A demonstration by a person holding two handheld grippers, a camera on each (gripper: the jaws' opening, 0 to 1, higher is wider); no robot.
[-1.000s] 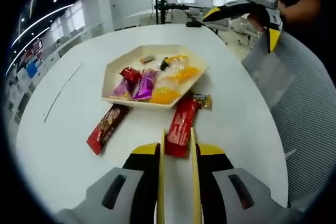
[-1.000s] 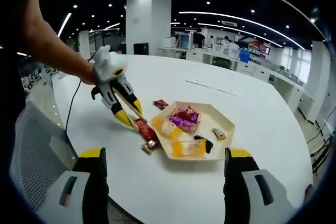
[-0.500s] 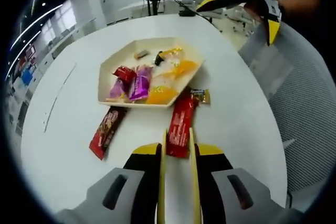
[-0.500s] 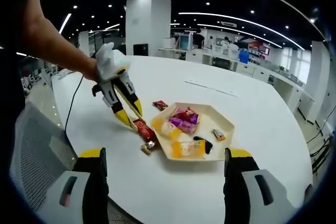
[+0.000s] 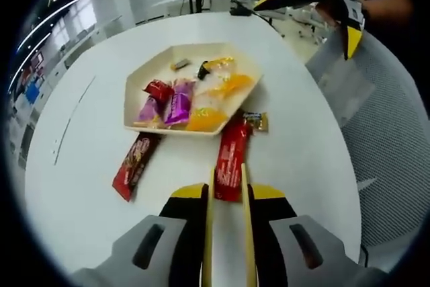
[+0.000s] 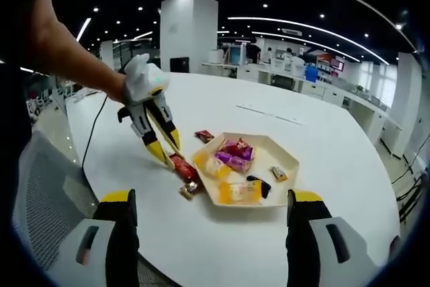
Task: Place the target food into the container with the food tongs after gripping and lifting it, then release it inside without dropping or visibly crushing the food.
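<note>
We've got the left gripper (image 5: 225, 186) w/ thin yellow tong blades nearly together, straddling the near end of the long red foil-wrapped snack bar (image 5: 232, 155); can't tell if they're pinching it yet. The bar lies flat on the white round table (image 5: 74, 166), far end touching the cream hexagonal tray (image 5: 134, 92), not inside. We judge it light, semi-stiff, w/ slick crinkly wrapper, so grip mid-length across the narrow width, gently. The tray holds soft glossy purple, orange & clear packets. The right gripper (image 6: 208, 223) hangs wide apart, holding nothing.
</note>
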